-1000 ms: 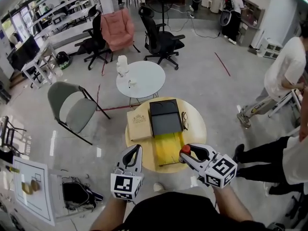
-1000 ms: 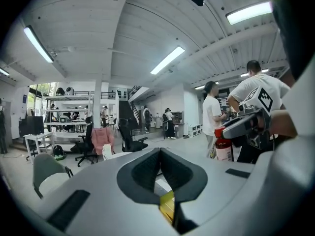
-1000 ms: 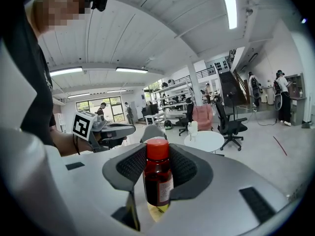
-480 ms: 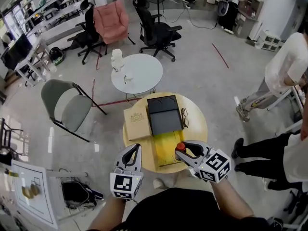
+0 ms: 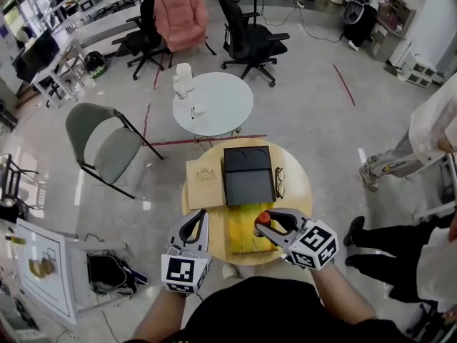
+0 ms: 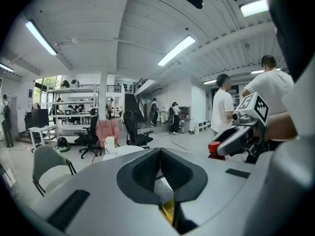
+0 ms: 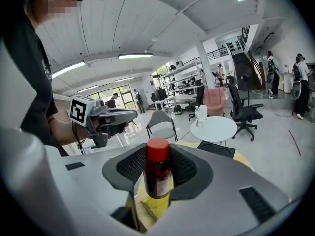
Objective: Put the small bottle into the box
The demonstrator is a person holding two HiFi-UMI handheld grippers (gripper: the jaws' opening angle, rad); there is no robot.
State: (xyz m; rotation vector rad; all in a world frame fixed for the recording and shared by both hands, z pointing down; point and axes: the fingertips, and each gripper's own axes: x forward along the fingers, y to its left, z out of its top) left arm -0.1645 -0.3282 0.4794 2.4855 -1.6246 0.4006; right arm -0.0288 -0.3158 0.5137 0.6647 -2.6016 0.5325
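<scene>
Nothing is legible, even the label on the small bottle (image 7: 157,173).

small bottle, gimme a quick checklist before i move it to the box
1. Small bottle clamped between the right gripper jaws: ok.
2. Bottle upright: ok.
3. Black box with nothing over it: ok.
4. Bottle above the box: not ok, it is over the yellow sheet, short of the box.
5. Left gripper shut, empty, off to the side: ok.
6. Bottle fits the box's recess: cannot tell.

Left tongs (image 6: 159,154) together (right tongs (image 7: 157,154) clamped)
</scene>
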